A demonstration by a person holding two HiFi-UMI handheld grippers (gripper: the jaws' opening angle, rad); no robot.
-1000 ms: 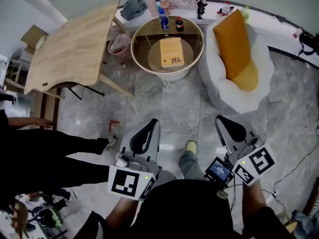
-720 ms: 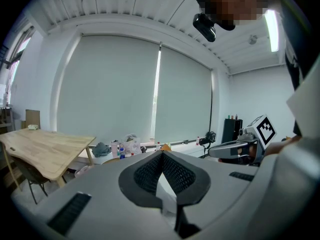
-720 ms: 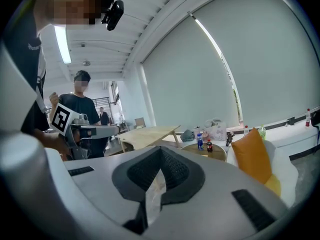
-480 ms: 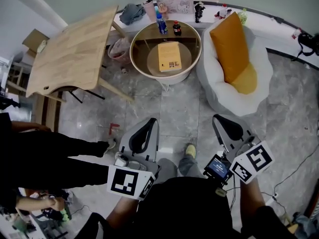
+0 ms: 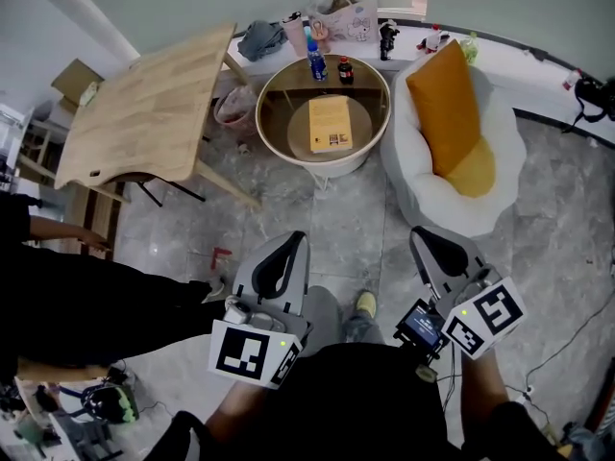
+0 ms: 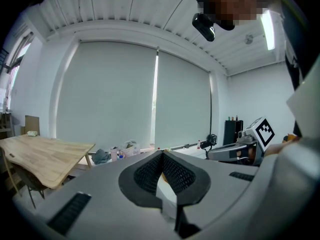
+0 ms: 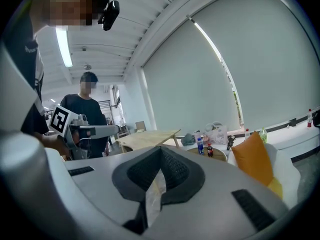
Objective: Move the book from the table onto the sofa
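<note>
both the left gripper (image 5: 289, 241) and right gripper (image 5: 424, 233) have jaws pressed together on nothing, and the book (image 5: 331, 124) lies flat on the round table (image 5: 259, 94) well ahead of them, long axis running away from the jaws, closer to the left one's line, the sofa (image 5: 502, 179) ahead of the right.

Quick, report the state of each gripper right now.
Left gripper: closed, nothing between the jaws.
Right gripper: closed, nothing between the jaws.
</note>
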